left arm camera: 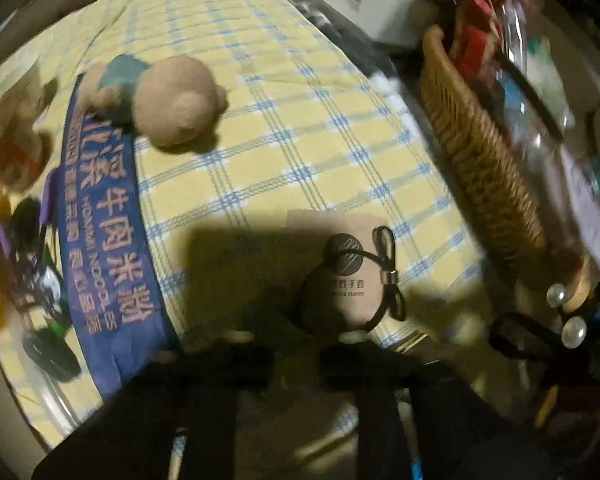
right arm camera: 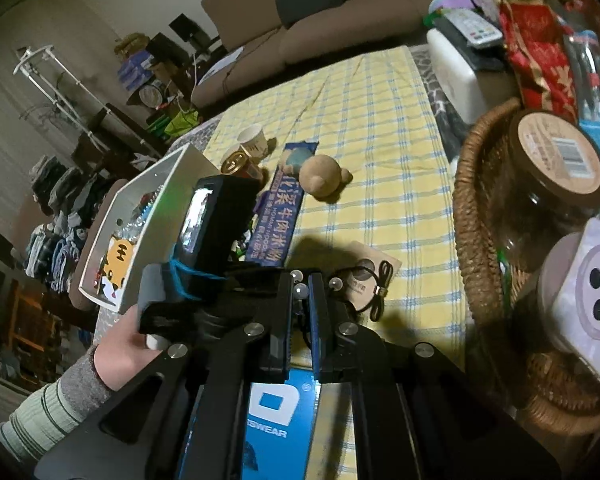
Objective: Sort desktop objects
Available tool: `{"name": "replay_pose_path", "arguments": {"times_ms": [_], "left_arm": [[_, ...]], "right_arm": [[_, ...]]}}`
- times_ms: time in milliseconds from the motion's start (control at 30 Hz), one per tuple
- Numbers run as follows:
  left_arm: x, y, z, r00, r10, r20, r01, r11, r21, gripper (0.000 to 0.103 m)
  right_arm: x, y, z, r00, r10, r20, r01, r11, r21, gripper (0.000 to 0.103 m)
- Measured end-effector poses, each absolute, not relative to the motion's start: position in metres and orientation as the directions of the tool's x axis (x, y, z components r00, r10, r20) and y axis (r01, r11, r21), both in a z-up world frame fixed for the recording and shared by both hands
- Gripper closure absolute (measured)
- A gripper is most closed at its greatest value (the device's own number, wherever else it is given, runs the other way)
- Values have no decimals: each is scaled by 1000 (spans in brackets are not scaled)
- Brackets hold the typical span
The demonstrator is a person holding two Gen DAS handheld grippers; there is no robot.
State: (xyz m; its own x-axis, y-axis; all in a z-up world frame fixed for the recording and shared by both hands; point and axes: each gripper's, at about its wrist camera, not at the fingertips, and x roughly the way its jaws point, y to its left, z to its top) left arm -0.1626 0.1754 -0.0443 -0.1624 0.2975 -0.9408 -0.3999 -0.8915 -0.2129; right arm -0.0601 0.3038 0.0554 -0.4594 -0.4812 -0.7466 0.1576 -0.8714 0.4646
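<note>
The right claw (right arm camera: pixel 301 280) is seen nearly closed, its two black fingers almost together, with a pearl-beaded hair tie (right arm camera: pixel 299 289) pinched between them low over the counter (right arm camera: pixel 380 152), which is covered by a yellow and blue checked cloth. In the left wrist view, the left claw (left arm camera: pixel 296 354) is held over the near edge of the counter, its fingers set a little apart with nothing seen between them. Just beyond the fingertips lies a brown card (left arm camera: pixel 340 280) carrying a black hair tie (left arm camera: pixel 388 276). A pair of pearls (left arm camera: pixel 566 316) on a black band is seen at the right, near the base of a wicker basket (left arm camera: pixel 480 160). The basket stands at the right side and is filled with a clear jar (right arm camera: pixel 556 184) and red packets. Farther off, a tan plush toy (left arm camera: pixel 176 100) lies against a blue noodle packet (left arm camera: pixel 100 240). A white tray (right arm camera: pixel 140 208) sits at the left.
</note>
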Motion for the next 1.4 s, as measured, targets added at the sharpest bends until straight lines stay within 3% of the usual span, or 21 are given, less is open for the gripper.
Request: {"name": "replay_pose_path", "arguments": {"times_ms": [33, 267, 600, 867, 1100, 1400], "left_arm": [[-162, 176, -43, -175, 289, -941, -404, -893, -199, 100], [-157, 152, -20, -220, 342, -914, -376, -894, -244, 102], [-142, 76, 81, -307, 412, -858, -354, -886, -299, 102], [-131, -48, 148, -418, 328, -847, -261, -937, -234, 101], [-155, -142, 139, -448, 223, -866, -129, -974, -184, 101], [-205, -198, 79, -435, 167, -885, -25, -984, -174, 100]], "right_arm": [[-61, 304, 53, -456, -480, -750, 160, -873, 462, 96], [-63, 304, 53, -456, -481, -749, 166, -872, 460, 96], [-64, 265, 106, -469, -502, -726, 233, -864, 447, 96], [-89, 172, 154, -430, -570, -700, 348, -820, 454, 96], [-143, 58, 161, -368, -616, -697, 424, -778, 464, 96], [-211, -39, 83, -314, -557, -769, 387, -815, 432, 96]]}}
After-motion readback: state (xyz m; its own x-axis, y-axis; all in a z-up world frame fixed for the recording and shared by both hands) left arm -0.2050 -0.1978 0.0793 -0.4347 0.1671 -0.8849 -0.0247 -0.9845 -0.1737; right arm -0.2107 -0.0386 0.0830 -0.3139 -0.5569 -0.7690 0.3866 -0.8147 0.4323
